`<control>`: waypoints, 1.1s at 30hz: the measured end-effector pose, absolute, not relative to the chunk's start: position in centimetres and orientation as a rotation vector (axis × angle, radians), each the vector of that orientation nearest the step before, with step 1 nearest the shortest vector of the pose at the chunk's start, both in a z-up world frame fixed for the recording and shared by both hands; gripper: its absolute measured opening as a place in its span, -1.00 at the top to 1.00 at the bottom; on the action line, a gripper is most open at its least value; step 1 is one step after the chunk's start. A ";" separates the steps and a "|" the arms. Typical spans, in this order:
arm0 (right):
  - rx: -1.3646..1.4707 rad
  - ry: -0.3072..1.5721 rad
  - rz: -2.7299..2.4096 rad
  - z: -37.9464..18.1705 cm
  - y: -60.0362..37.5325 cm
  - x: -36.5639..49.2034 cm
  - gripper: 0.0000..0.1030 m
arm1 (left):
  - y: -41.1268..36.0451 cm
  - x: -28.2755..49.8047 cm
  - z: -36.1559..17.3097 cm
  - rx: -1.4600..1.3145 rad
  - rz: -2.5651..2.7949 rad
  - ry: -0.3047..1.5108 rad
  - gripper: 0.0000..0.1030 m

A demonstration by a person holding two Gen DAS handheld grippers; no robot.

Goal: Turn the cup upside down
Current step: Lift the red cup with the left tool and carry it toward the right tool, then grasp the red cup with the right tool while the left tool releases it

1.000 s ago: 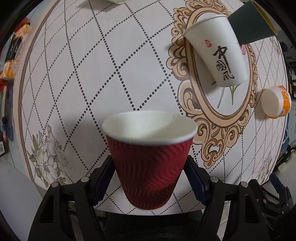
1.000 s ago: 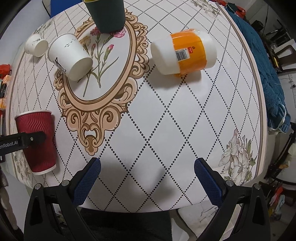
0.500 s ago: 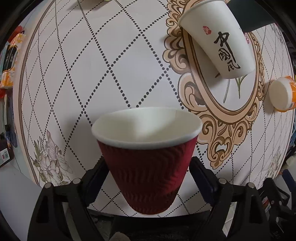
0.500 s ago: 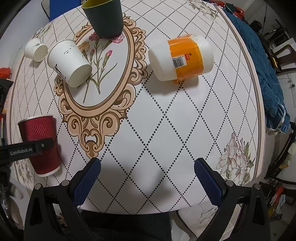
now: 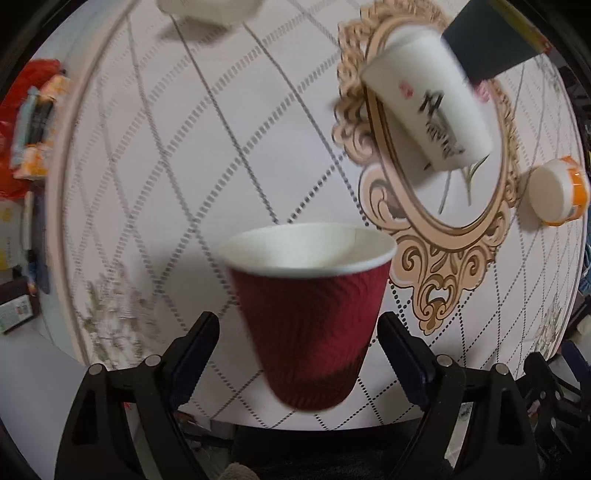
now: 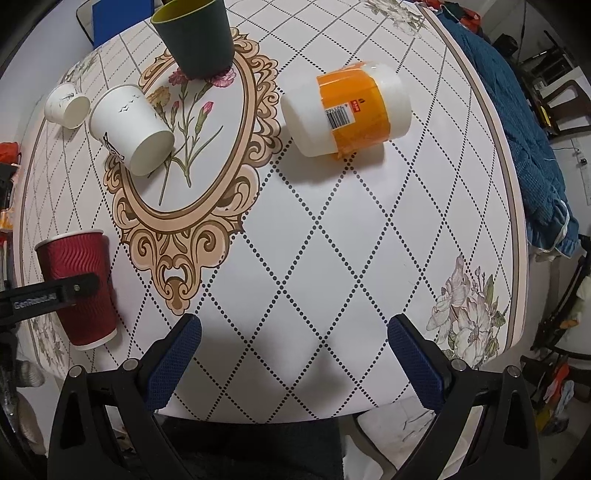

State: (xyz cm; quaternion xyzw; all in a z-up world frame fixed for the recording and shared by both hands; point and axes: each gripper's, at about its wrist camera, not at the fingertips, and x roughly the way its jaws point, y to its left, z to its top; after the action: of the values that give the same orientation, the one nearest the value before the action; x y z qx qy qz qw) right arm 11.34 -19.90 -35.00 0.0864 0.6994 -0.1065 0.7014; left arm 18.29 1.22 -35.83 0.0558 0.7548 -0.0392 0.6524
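Observation:
A dark red ribbed paper cup [image 5: 308,317] stands rim-down on the patterned tablecloth near the front left edge; its white base faces up. My left gripper [image 5: 297,343] is open, with gaps between its fingers and the cup. In the right wrist view the red cup [image 6: 79,288] is at the far left with a left gripper finger [image 6: 51,291] across it. My right gripper [image 6: 293,358] is open and empty above the table's front middle.
A white printed paper cup [image 6: 129,129] lies on its side in the oval ornament. A dark green cup [image 6: 195,33] stands behind it. A small white cup [image 6: 66,105] lies at far left. An orange-and-white jar [image 6: 347,112] lies on its side. A blue cloth [image 6: 517,129] is at the right.
My left gripper has opened; its fingers have come off the red cup, which now stands free on the table. The left view is blurred by motion. The right gripper has barely moved.

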 end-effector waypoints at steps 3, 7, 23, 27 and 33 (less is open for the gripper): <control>0.198 1.547 -0.232 -34.3 -19.8 11.1 -0.99 | 1.7 17.4 -32.5 0.143 -0.088 1.637 -0.70; 0.197 1.510 -0.206 -31.9 -18.7 10.4 -0.99 | 2.8 15.3 -27.8 0.172 -0.080 1.534 -0.70; 0.231 1.360 -0.055 -22.1 -11.2 7.0 -0.99 | 9.5 11.4 -20.8 0.088 -0.037 1.401 -0.70; 0.227 1.339 -0.023 -20.9 -9.5 6.6 -0.99 | 10.8 10.5 -20.0 0.077 -0.015 1.384 -0.70; 0.207 1.346 0.037 -20.8 -7.3 6.8 -0.99 | 12.2 9.9 -19.8 0.047 0.029 1.393 -0.70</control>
State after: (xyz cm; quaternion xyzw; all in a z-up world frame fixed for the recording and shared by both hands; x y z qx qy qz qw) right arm 6.84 -7.31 -20.82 0.0957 0.6223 0.0170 0.7767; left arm 9.94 12.24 -19.82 0.0216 0.6416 0.0132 0.7666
